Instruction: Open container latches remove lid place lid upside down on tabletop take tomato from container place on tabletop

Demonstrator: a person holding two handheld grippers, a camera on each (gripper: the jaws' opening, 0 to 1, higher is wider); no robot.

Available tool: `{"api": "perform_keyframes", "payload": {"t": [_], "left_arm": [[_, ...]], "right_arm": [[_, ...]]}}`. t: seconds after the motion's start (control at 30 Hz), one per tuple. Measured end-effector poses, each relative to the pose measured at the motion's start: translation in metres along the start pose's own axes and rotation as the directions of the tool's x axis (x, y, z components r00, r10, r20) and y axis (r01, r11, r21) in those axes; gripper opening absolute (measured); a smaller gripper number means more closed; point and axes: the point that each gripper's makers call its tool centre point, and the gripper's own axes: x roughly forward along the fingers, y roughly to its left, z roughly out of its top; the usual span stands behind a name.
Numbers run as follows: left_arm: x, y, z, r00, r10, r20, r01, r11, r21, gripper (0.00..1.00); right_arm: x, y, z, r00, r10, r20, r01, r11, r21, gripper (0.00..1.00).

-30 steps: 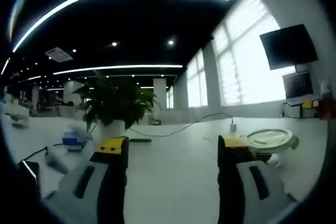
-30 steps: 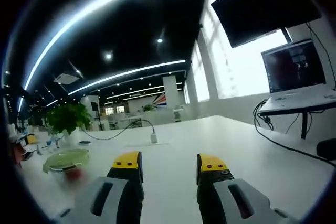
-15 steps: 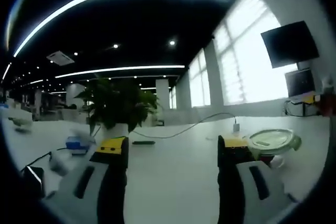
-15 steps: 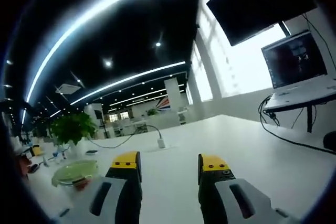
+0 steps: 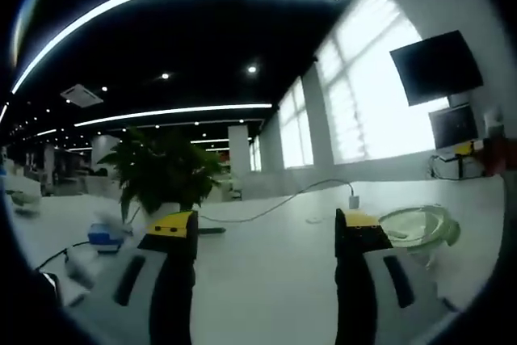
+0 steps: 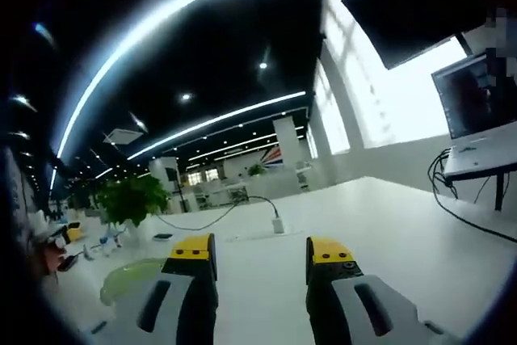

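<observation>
Both tongs are spread and empty. Left tongs (image 5: 264, 228) and right tongs (image 6: 260, 252) hang above the white desk (image 5: 266, 272), jaws pointing along its surface, touching nothing.

The container (image 5: 414, 229) sits on the desk between us: just past the right jaw in the left gripper view, and low beside the left jaw in the right gripper view, where it reads as a green blur (image 6: 133, 279). The green-tinted lid (image 5: 408, 220) looks seated on it; we can't make out the latches or the tomato at this range.

Step in hand, by our read: approach, nothing unlatched yet. To do it well we tilt both views down until the container rim is centred, come in from opposite sides, and keep the jaws spread wide enough to hook a latch tab each. Steady one side while flipping the other, or the container slides.

Farther out: a potted plant (image 5: 161, 175), a white cable (image 5: 275, 204) to a plug, a wall screen (image 5: 436, 66).
</observation>
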Motion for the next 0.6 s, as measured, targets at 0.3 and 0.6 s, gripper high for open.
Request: {"api": "perform_keyframes", "payload": {"t": [0.3, 0.6], "left_arm": [[0.005, -0.006, 0.000, 1.000, -0.019, 0.002, 0.019, 1.000, 0.001, 0.64], [0.003, -0.005, -0.001, 1.000, -0.012, 0.003, 0.012, 1.000, 0.001, 0.63]], "right_arm": [[0.017, 0.048, -0.031, 0.994, 0.096, -0.056, -0.092, 0.994, 0.064, 0.38], [0.026, 0.082, -0.061, 0.984, 0.153, -0.091, -0.134, 0.974, 0.184, 0.38]]}}
